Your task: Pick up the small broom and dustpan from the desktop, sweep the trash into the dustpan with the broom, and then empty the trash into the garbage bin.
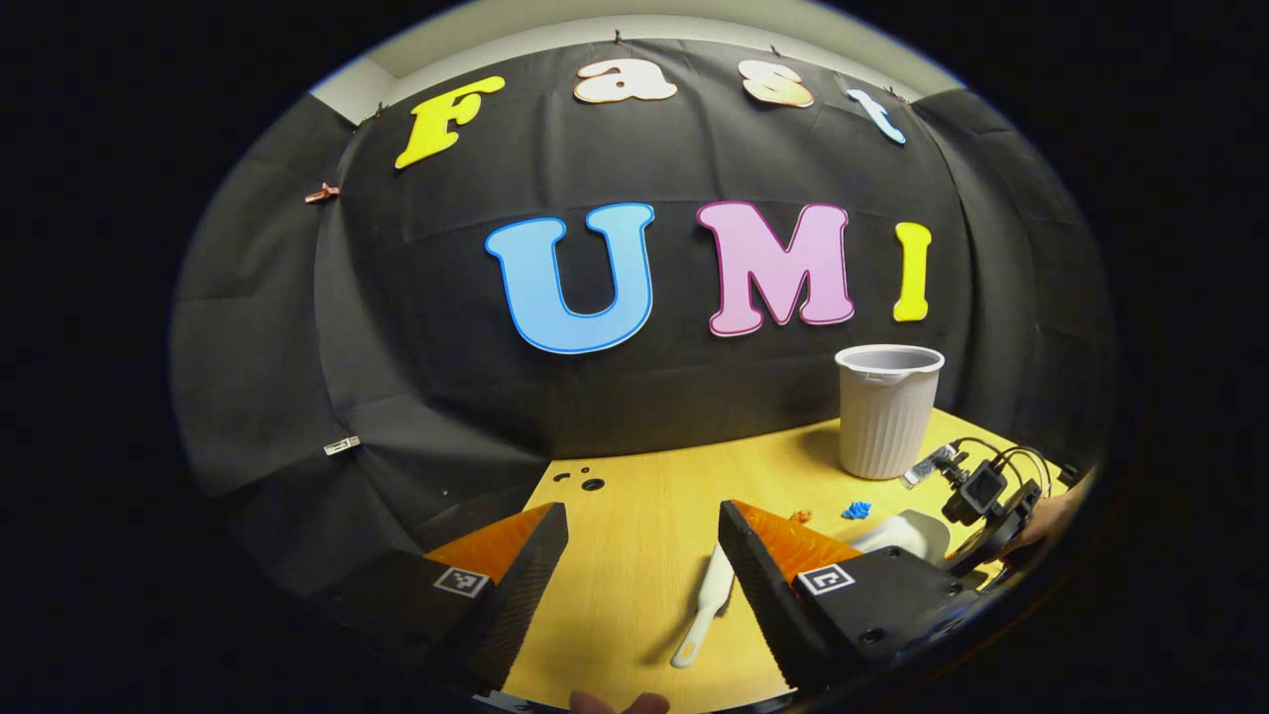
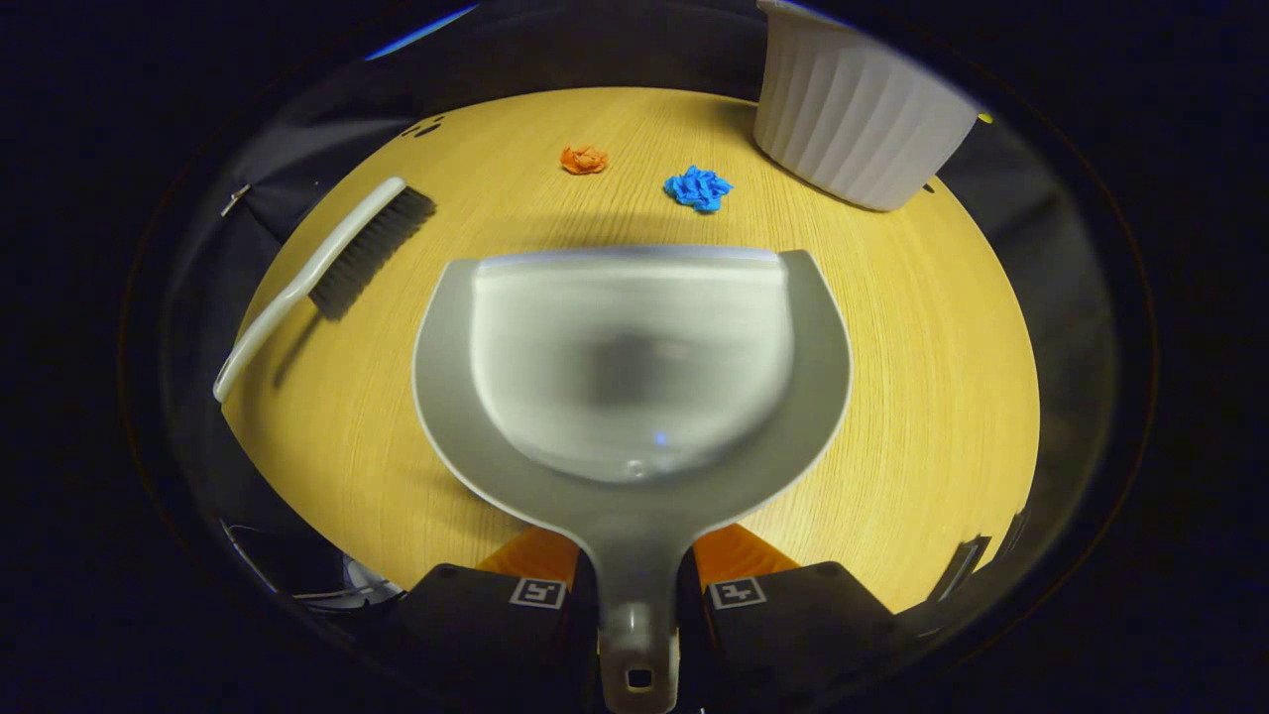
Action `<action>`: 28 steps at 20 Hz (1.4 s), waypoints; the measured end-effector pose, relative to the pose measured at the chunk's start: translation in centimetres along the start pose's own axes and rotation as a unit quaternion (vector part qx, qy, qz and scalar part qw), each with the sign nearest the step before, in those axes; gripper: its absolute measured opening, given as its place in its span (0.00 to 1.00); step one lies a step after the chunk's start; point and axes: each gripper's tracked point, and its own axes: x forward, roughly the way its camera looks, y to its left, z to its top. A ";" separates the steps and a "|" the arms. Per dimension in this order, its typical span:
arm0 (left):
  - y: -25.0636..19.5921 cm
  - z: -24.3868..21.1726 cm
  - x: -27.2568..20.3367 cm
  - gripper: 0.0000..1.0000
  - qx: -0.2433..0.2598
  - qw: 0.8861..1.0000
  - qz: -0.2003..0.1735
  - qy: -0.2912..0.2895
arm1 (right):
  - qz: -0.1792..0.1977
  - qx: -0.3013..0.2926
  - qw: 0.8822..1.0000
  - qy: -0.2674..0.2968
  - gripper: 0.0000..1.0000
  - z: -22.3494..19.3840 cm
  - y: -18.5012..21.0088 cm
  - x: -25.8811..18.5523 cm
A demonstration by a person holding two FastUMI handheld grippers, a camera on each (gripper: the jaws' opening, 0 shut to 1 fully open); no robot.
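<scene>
The right gripper [image 2: 636,585] clamps both fingers on the handle of the grey dustpan [image 2: 634,367], holding its pan out over the yellow desktop [image 2: 942,347]. Ahead of its front edge lie an orange scrap [image 2: 584,159] and a blue scrap [image 2: 698,187], near the ribbed white garbage bin [image 2: 861,124]. The small broom [image 2: 317,273] lies untouched on the desktop to the dustpan's left. The left gripper [image 1: 642,570] hangs with jaws wide apart and empty, the broom's handle just beside one finger.
</scene>
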 end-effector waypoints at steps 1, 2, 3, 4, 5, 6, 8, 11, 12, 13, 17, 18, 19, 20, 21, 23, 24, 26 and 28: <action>-0.2 -0.5 0.4 0.97 0.000 1.000 -0.005 0.010 | 0.005 0.005 1.000 0.001 0.37 -0.1 0.1 0.0; -0.6 -1.4 0.9 0.97 -0.003 1.000 -0.014 0.025 | 0.013 0.001 1.000 -0.001 0.37 0.1 0.1 -0.1; -1.1 -2.4 1.5 0.96 -0.009 0.998 -0.028 0.046 | 0.018 -0.005 1.000 -0.005 0.39 0.1 -0.1 -0.4; -1.6 -3.7 2.0 1.00 -0.016 0.996 -0.043 0.072 | 0.020 -0.013 1.000 -0.014 0.33 0.4 -0.4 -1.0; -2.0 -5.3 2.6 0.97 -0.018 0.993 -0.053 0.105 | 0.019 -0.026 0.999 -0.024 0.36 0.6 -0.8 -1.7; -2.3 -7.0 3.3 0.97 -0.015 0.989 -0.060 0.135 | 0.016 -0.044 0.998 -0.032 0.39 0.9 -1.5 -2.5; -2.8 -10.4 4.2 0.96 0.002 0.977 -0.073 0.199 | 0.008 -0.074 0.996 -0.043 0.35 1.3 -2.9 -4.2; -4.0 -15.5 5.6 0.92 0.022 0.950 -0.108 0.293 | 0.001 -0.096 0.994 -0.051 0.36 1.3 -4.9 -5.7; -4.5 -17.2 6.4 0.89 0.026 0.940 -0.118 0.319 | 0.000 -0.096 0.994 -0.051 0.39 1.2 -5.4 -6.1; -5.1 -18.6 6.8 0.87 0.026 0.929 -0.130 0.346 | 0.000 -0.093 0.995 -0.049 0.39 0.9 -5.8 -6.4; -6.3 -23.3 8.5 0.80 0.018 0.891 -0.159 0.424 | 0.001 -0.068 0.997 -0.044 0.36 0.3 -7.4 -6.9; -6.4 -24.0 9.2 0.75 0.018 0.885 -0.159 0.436 | 0.001 -0.065 0.997 -0.041 0.36 0.2 -7.8 -6.9; -6.6 -24.6 9.9 0.74 0.021 0.880 -0.159 0.448 | -0.001 -0.062 0.997 -0.037 0.39 -0.1 -8.2 -6.9; -6.8 -25.0 10.3 0.72 0.024 0.874 -0.161 0.457 | -0.002 -0.062 0.998 -0.033 0.36 -0.3 -8.5 -6.9; -7.0 -25.1 10.7 0.72 0.027 0.870 -0.163 0.464 | -0.003 -0.061 0.998 -0.031 0.36 -0.3 -8.8 -6.8; -7.6 -25.5 11.2 0.69 0.030 0.863 -0.171 0.475 | -0.003 -0.056 0.998 -0.028 0.36 -0.3 -9.2 -6.9; -8.0 -25.8 11.5 0.61 0.031 0.861 -0.173 0.478 | -0.003 -0.054 0.998 -0.026 0.36 -0.3 -9.4 -6.8; -8.7 -26.4 11.8 0.45 0.033 0.855 -0.178 0.485 | -0.001 -0.054 0.998 -0.022 0.36 -0.2 -9.7 -6.8; -8.9 -27.0 11.7 0.43 0.035 0.851 -0.176 0.493 | 0.001 -0.061 0.998 -0.018 0.39 -0.1 -9.8 -6.9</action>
